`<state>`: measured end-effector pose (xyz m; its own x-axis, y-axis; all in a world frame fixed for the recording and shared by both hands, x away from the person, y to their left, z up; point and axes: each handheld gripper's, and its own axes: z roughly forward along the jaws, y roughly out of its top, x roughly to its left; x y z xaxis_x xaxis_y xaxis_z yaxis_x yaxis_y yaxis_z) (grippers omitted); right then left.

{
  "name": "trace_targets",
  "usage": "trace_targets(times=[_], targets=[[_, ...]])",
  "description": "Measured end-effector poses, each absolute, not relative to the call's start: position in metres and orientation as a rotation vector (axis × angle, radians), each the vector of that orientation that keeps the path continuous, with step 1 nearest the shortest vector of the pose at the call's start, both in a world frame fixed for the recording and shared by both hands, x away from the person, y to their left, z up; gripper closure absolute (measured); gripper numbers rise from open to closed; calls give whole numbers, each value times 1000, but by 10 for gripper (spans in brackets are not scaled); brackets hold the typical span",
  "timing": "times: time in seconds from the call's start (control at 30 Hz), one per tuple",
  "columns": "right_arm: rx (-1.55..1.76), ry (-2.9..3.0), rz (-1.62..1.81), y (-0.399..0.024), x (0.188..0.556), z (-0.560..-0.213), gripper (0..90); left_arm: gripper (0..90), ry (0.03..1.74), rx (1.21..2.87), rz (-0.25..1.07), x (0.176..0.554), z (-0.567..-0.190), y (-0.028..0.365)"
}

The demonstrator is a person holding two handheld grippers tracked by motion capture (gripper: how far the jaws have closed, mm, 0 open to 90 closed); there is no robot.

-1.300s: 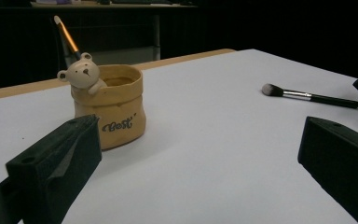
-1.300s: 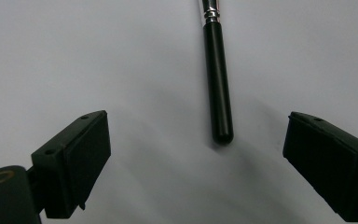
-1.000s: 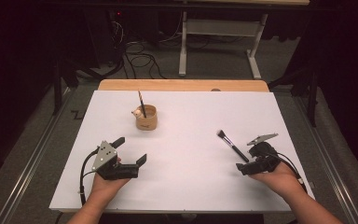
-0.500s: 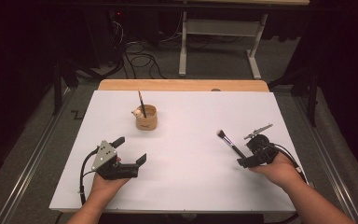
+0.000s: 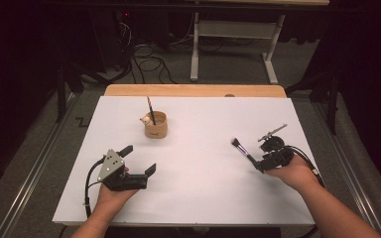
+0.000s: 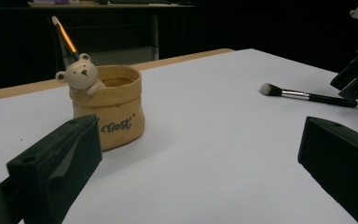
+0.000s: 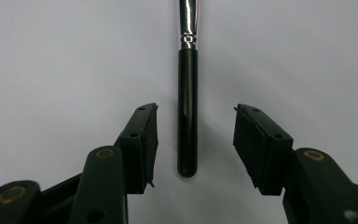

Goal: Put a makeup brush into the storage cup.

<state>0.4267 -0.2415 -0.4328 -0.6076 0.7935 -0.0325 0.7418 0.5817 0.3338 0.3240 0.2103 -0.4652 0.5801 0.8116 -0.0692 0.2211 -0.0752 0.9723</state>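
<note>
Right gripper [image 5: 259, 166] low over the white surface [image 5: 203, 198] at its right side, jaws straddling the black handle end of the makeup brush [image 5: 244, 151]; in the right gripper view the brush [image 7: 187, 107] lies flat between the two pads [image 7: 144, 144], a gap showing on each side, nothing pressing it. Jaws partly spread and have just been closing, brush handle between them but not pinched. Brush lies on the surface with its bristle head pointing away from the gripper, toward the middle of the surface; silver ferrule above the black handle. Left gripper [image 5: 140, 161] rests on the surface at the near left, held in the person's left hand [image 5: 111, 196], jaws spread wide with nothing between them. Beyond it, a tan pot [image 5: 156, 125] with a small bear figure on its rim stands upright toward the far left-centre, a thin brush [image 5: 150, 109] leaning inside it. In the left gripper view the pot [image 6: 109, 107] sits ahead, the makeup brush [image 6: 307, 95] well apart to its right
</note>
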Motion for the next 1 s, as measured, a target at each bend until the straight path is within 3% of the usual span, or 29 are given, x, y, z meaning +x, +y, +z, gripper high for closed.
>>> trace_targets(times=[0.23,1.0], targets=[[1273,2672,406,-237,431,-437,565,4,889,1605,608,324,-465,211],[1292,2729,349,-233,442,-437,597,4,888,1603,604,324,-464,212]])
